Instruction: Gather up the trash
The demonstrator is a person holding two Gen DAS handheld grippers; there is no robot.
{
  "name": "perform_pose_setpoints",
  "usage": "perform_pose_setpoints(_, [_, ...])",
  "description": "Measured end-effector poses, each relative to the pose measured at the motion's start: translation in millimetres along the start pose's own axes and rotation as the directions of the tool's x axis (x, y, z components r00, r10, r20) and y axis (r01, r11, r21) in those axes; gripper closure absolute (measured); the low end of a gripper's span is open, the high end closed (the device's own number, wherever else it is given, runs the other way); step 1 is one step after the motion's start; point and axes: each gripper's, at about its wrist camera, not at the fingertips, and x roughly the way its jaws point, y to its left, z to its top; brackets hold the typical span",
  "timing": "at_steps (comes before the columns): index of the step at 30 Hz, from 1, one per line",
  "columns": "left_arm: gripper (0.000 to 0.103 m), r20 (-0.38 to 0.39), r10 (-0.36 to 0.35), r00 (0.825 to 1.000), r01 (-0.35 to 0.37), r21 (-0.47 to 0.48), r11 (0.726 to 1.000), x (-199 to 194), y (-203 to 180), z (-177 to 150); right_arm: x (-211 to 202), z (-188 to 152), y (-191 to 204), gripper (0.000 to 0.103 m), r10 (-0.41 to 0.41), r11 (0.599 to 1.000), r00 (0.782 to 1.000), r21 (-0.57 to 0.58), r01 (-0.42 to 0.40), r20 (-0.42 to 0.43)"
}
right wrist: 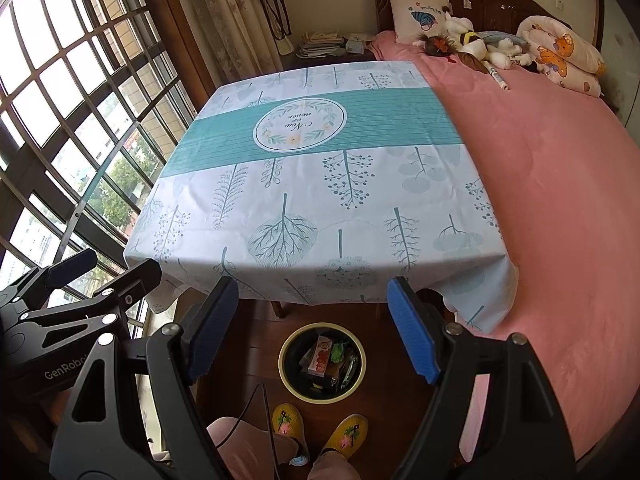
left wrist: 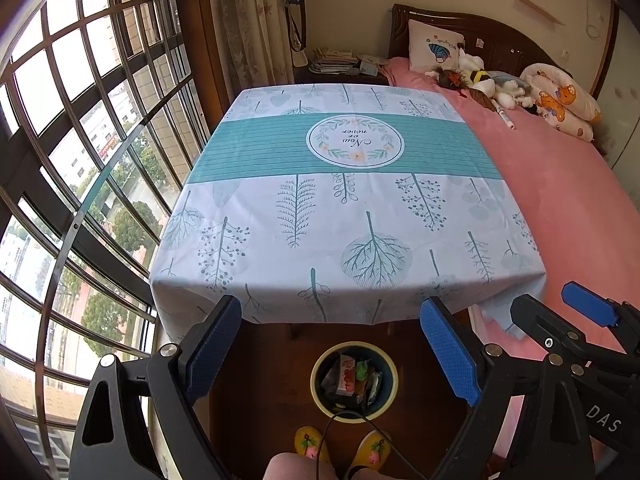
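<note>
1. The trash (left wrist: 354,380) sits in the bin (left wrist: 320,364) on the wooden floor, just in front of the desk (left wrist: 344,208) and beyond the person's yellow slippers (right wrist: 346,436); wrappers and a small carton fill it close to the rim
2. Left gripper (left wrist: 342,344) has its fingers spread wide with nothing between them; right gripper (right wrist: 314,326) is the same, spread and empty. Both hang above the bin
3. The desk top looks bare, so by my reading the collecting is about done
4. Risks: the loose top pieces could spill if the bin is nudged by a foot or a finger; a cable (left wrist: 352,420) drooping across the near rim could snag it
5. The bin is round, with a pale yellow rim and dark inside. The wrappers look thin and crinkly, the carton stiff. The finger pads are blue and finely dimpled. The cloth on the desk looks smooth, draping in soft folds at the corners
</note>
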Motion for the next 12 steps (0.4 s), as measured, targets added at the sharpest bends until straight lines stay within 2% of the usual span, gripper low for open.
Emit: perform_pose_setpoints(12, [0.011,-0.004,-0.001,1.0,0.001,-0.001,1.0,0.7,0.3,-3.8,3.1,-6.2,0.1,0.028,0.008,1.0,1.0,0.005,-0.008,-0.014])
